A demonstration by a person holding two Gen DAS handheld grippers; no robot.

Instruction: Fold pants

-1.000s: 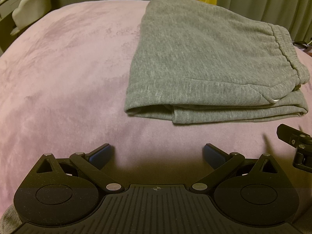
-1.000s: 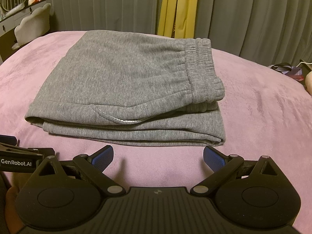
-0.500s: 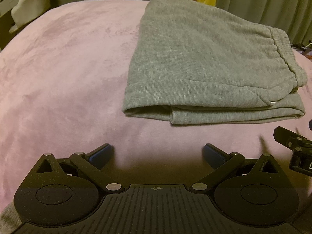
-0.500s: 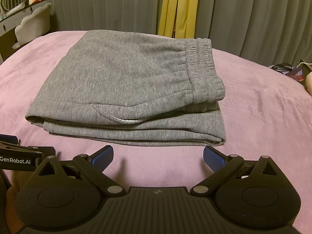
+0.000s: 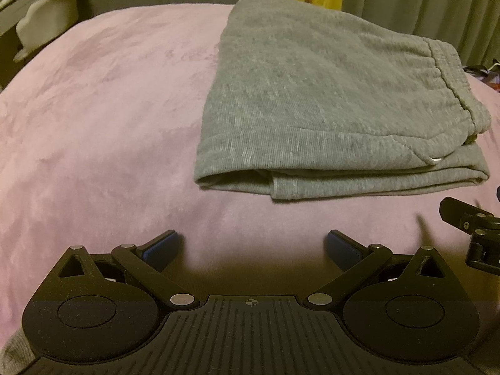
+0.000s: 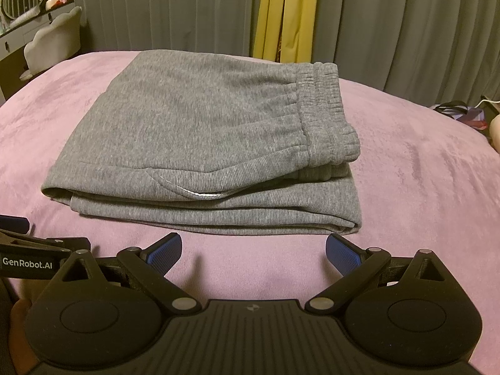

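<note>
jaws wide, both empty | pants (image 6: 200, 143) folded | R gripper (image 5: 468, 228) edge-cropped

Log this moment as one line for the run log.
pants: folded, flat on pink bedspread | left gripper: open, empty, short of pants | right gripper: open, empty, short of pants | stage: fold looks done
</note>
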